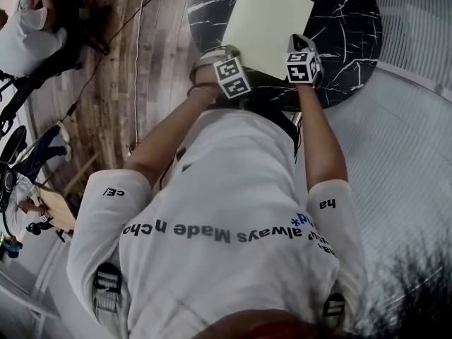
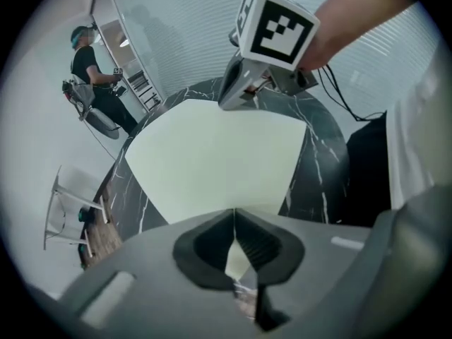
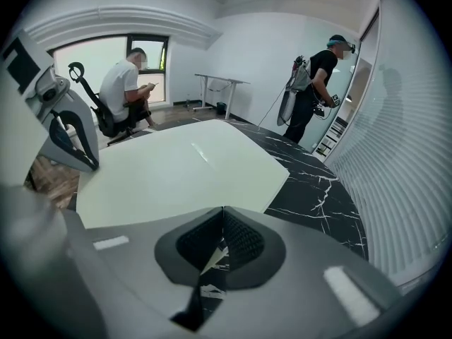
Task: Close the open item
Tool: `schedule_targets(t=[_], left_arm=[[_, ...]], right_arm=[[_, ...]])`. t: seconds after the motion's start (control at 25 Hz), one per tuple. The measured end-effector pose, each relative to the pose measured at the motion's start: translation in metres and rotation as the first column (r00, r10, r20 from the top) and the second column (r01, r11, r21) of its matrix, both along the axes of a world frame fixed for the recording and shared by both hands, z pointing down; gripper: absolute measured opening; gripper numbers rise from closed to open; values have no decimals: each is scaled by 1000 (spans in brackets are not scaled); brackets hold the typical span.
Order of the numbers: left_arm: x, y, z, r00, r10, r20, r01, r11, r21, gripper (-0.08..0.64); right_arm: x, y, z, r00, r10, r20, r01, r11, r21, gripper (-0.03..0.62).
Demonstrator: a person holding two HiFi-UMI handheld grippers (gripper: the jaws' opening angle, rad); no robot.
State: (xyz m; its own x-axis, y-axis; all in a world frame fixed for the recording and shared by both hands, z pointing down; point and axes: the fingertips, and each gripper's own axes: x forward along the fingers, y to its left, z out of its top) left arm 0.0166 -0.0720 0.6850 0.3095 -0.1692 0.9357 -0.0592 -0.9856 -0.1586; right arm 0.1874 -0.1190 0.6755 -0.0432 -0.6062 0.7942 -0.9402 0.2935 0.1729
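Observation:
A pale cream folder-like sheet (image 1: 267, 23) lies flat on a round black marble table (image 1: 346, 20). My left gripper (image 1: 229, 50) is at the sheet's near left edge and my right gripper (image 1: 297, 41) is at its near right corner. In the left gripper view the left gripper (image 2: 234, 214) has its jaws together, with the cream sheet (image 2: 212, 161) caught between the pads. In the right gripper view the right gripper (image 3: 223, 210) is likewise shut, with a sliver of the sheet (image 3: 176, 168) between its pads. Each gripper shows in the other's view: the right one (image 2: 240, 90), the left one (image 3: 67, 136).
The table's curved edge drops to a wooden floor (image 1: 120, 48) with cables at the left. A ribbed white wall (image 1: 417, 27) runs along the right. One person sits on a chair (image 3: 131, 83). Another stands by shelves (image 3: 314, 83). A white chair (image 2: 70, 210) stands beside the table.

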Motion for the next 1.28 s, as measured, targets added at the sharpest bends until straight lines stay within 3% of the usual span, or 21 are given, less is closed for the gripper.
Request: schedule_targets(t=[0.28,0.44,0.6,0.84,1.16,1.28], left_arm=[[4,2,2,996,75,49,-76,997,24,5],[6,2,7,991,102,84,-103,995,11,3],[4,4,8,990,105,96,-104,994,-14,3],[3,4,8,989,112,100,-110,994,-19,3],[4,2,8,993,91,74,-88,995,-40,2],[3,4,8,994,83,72,-80,996,-42,3]], right_arm=[[-7,-7,-1,1000,-13,-14,13,1000,-19,0],[-5,-7,10,999,17,49,-16,999,-35,-12],[-7,-7,7,995,23,93,-16,997,-72,-12],[-1,-3,4,998,17,54,-10,992,-125,-1],[0,-5,12,996,34,84,-17,982,-190,-3],[1,-9,10,988,88,124,-70,987,-146,-6]])
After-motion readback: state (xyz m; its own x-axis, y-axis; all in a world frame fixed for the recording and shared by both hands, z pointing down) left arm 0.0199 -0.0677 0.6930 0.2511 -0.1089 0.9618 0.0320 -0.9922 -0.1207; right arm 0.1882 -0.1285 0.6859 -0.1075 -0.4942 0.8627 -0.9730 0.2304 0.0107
